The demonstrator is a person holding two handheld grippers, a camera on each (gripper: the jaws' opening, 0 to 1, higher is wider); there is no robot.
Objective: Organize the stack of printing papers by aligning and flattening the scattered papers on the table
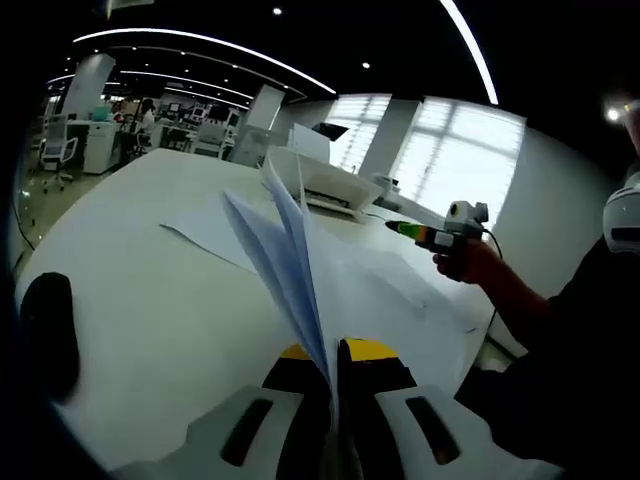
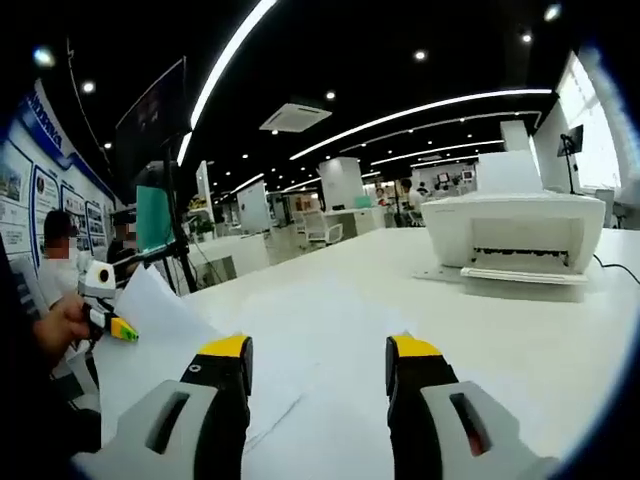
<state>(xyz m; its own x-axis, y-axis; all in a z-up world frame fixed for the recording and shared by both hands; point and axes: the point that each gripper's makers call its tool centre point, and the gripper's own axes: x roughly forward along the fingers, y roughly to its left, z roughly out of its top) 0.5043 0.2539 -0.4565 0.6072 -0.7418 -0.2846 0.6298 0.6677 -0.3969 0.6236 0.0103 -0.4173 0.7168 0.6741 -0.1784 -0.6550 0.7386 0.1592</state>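
Observation:
My left gripper (image 1: 331, 362) is shut on the lower edge of a small stack of white printing papers (image 1: 283, 248). The sheets stand lifted off the table and fan apart toward their far ends. More sheets (image 1: 205, 228) lie flat and scattered on the white table (image 1: 150, 300). My right gripper (image 2: 318, 362) hovers open above flat sheets (image 2: 310, 340), with nothing between its yellow-tipped fingers. It also shows at the right of the left gripper view, as the right gripper (image 1: 428, 235) held in a hand. The left gripper (image 2: 112, 322) and its raised papers (image 2: 152, 298) appear at the left of the right gripper view.
A white printer (image 2: 515, 240) stands on the table's far side, also seen as the printer (image 1: 322, 182) beyond the papers. A black object (image 1: 50, 330) lies near the table's left edge. A person's sleeve (image 1: 560, 370) is at the right. Office desks and chairs stand in the background.

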